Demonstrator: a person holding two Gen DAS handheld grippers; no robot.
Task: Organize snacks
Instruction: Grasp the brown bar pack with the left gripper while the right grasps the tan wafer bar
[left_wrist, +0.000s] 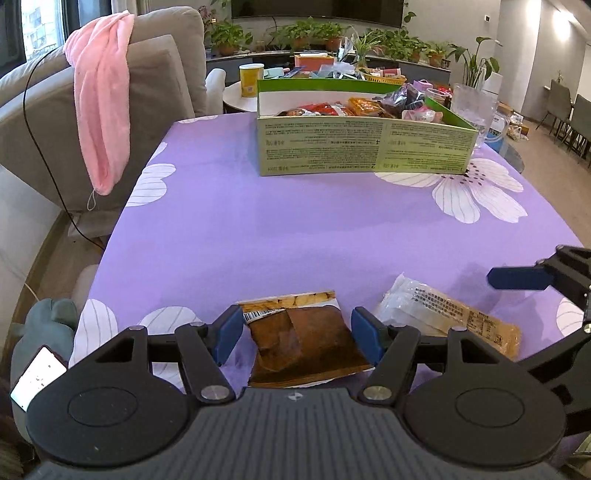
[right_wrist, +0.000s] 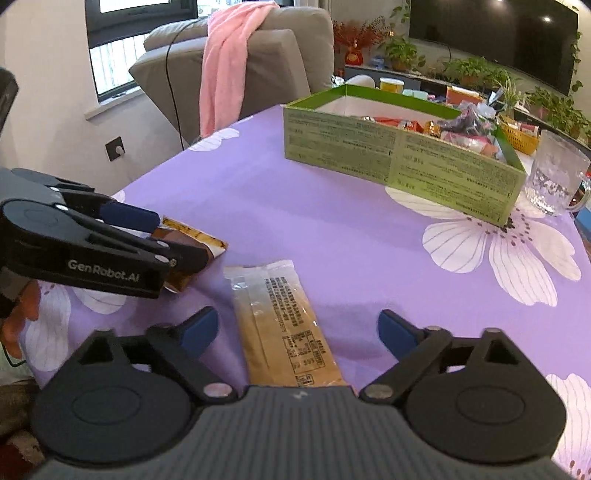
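Left gripper (left_wrist: 297, 334) open, jaws straddling brown snack packet (left_wrist: 306, 343), not pinching. Right gripper (right_wrist: 297, 332) open over clear-wrapped bar (right_wrist: 284, 332), pads apart from it. Green box (left_wrist: 362, 144) with snacks at 12 o'clock, well apart. Step: pre-grasp on both. Next likely needs closing, lifting, carrying to box.

The brown snack packet (left_wrist: 306, 343) has its near end hidden behind the left tool's (left_wrist: 297, 334) body. The long clear-wrapped bar (right_wrist: 284, 332) runs out of sight under the right tool (right_wrist: 295, 332). Print on the green box (left_wrist: 365, 144) is too small to read.
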